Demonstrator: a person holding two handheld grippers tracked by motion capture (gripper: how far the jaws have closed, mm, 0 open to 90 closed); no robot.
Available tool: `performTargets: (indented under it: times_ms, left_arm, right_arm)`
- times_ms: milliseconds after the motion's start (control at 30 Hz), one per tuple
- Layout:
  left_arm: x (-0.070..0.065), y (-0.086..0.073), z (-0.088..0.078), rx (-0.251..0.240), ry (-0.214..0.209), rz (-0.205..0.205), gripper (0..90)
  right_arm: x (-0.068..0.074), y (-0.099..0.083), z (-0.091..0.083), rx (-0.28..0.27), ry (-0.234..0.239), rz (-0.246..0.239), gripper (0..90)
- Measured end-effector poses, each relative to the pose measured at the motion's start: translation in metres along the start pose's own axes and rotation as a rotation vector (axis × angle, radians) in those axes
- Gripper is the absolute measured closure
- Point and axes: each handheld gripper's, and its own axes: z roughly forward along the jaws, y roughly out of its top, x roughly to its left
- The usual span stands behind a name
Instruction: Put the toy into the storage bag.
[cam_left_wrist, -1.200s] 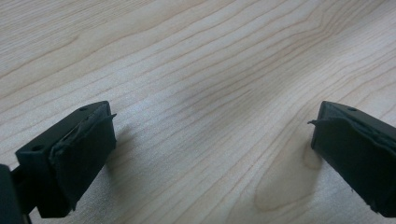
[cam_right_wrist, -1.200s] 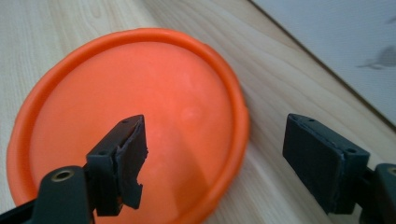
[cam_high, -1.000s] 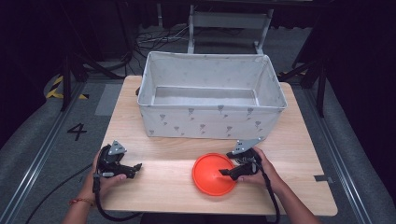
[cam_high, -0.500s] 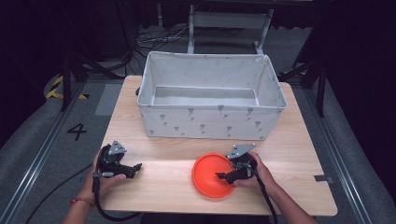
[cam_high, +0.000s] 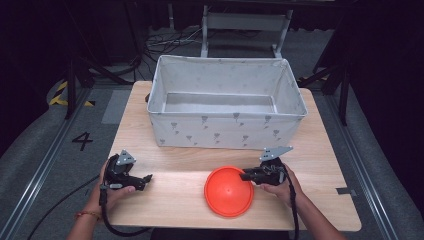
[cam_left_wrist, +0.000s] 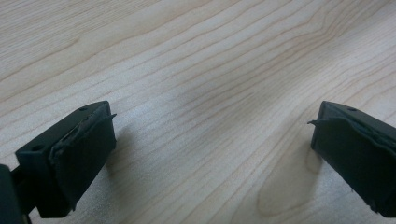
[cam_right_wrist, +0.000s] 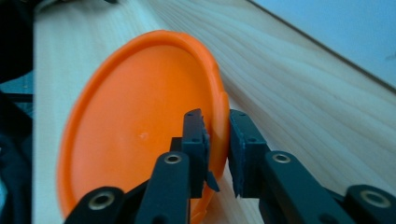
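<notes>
Nearest the person, the right gripper (cam_high: 245, 175) has just closed its fingers (cam_right_wrist: 196, 140) on the rim of the orange plate (cam_high: 229, 191), one inside the rim and one outside; the plate rests on the wooden surface (cam_high: 175, 172) near its front edge. Off to the left, well apart, the left gripper (cam_high: 146, 179) holds its fingers (cam_left_wrist: 79, 149) wide apart over bare wood, gripping nothing. Farther back stands a grey fabric bin (cam_high: 225, 131). On the floor at left, a painted "4" (cam_high: 82, 141).
</notes>
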Motion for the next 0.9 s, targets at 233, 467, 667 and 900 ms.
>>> performTargets:
  times_ms: [233, 467, 667, 900]
  left_arm:
    - [0.000, 0.000, 0.000, 0.000, 0.000, 0.000, 0.2]
    - [0.000, 0.000, 0.000, 0.000, 0.000, 0.000, 0.2]
    - [0.000, 0.000, 0.000, -0.001, 0.001, -0.002, 0.3]
    - [0.000, 0.000, 0.000, -0.003, 0.006, -0.001, 0.3]
  right_arm:
    - [0.025, 0.018, -0.026, -0.015, -0.018, -0.140, 82.5]
    - [0.043, 0.030, -0.051, 0.032, -0.100, -0.263, 82.6]
    - [0.048, 0.041, -0.076, 0.082, -0.172, -0.327, 82.6]
    - [0.047, 0.054, -0.113, 0.097, -0.225, -0.353, 82.6]
